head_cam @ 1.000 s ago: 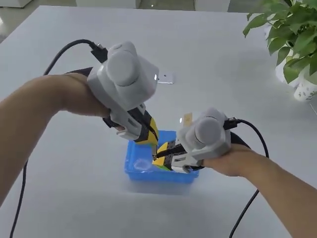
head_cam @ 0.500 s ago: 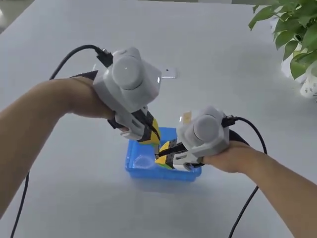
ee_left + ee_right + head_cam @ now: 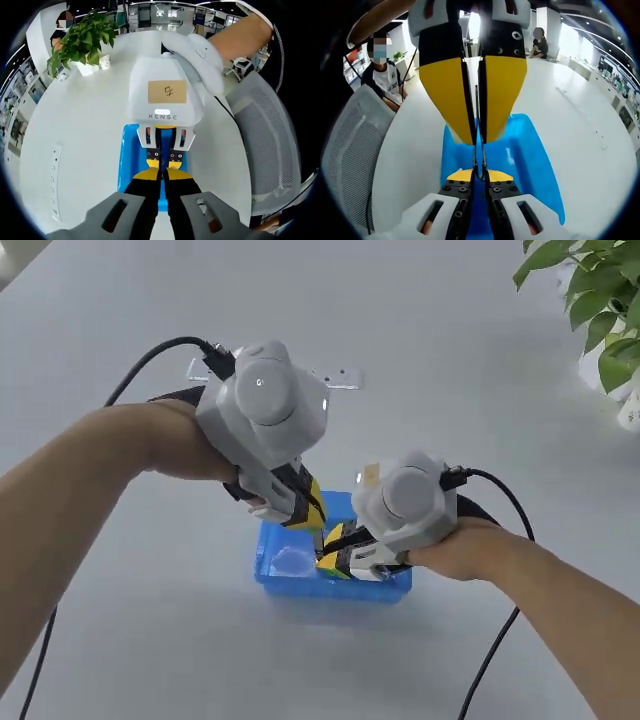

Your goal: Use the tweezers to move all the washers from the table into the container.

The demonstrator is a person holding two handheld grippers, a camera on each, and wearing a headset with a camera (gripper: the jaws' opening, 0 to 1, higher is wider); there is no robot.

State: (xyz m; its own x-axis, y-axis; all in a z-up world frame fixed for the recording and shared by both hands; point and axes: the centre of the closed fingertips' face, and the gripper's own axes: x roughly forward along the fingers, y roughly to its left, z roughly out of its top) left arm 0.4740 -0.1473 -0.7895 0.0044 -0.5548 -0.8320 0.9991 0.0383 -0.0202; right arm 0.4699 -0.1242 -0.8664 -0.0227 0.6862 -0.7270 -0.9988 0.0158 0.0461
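Nearest you, your right hand (image 3: 465, 555) carries the right gripper (image 3: 480, 176). Its jaws are clenched on the slim metal tweezers (image 3: 480, 155), which run out from between its yellow pads above the blue container (image 3: 285, 585). Facing it tip to tip, the left gripper (image 3: 161, 172) in your left hand (image 3: 185, 440) has its jaws pinched in on the same tweezers farther along (the right gripper view shows the thin blade running through the sliver between those pads). The container sits on the pale grey table (image 3: 450, 360) directly under both sets of tips. A pale patch lies on its floor, too faint to identify. Beyond, well apart, a white power strip (image 3: 335, 377) lies flat, and a potted plant (image 3: 590, 300) stands at the far right.
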